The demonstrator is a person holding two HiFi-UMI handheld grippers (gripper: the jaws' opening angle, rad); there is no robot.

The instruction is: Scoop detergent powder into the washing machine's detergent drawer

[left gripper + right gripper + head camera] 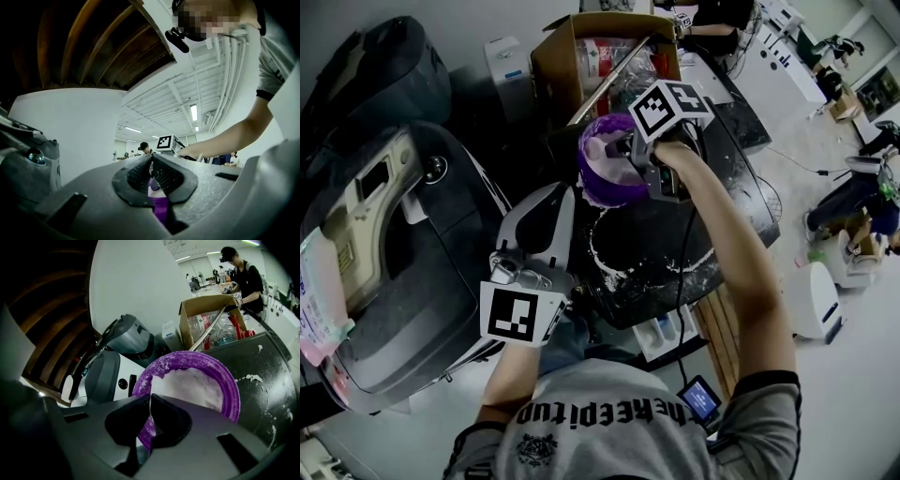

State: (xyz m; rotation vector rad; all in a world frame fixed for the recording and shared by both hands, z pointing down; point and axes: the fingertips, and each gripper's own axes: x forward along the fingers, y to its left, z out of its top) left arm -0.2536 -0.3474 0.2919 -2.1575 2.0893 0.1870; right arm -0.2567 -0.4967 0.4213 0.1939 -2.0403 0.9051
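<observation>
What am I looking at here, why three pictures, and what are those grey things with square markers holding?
No robot: a person holds a two-jaw gripper in each hand. One picture is from a head camera looking down; the others from a camera on each gripper. The left gripper is shut on a purple bowl of white powder. The right gripper pinches a thin white strip, probably a scoop handle, at the bowl. Below is a black surface with spilled powder; behind, a cardboard box.
</observation>
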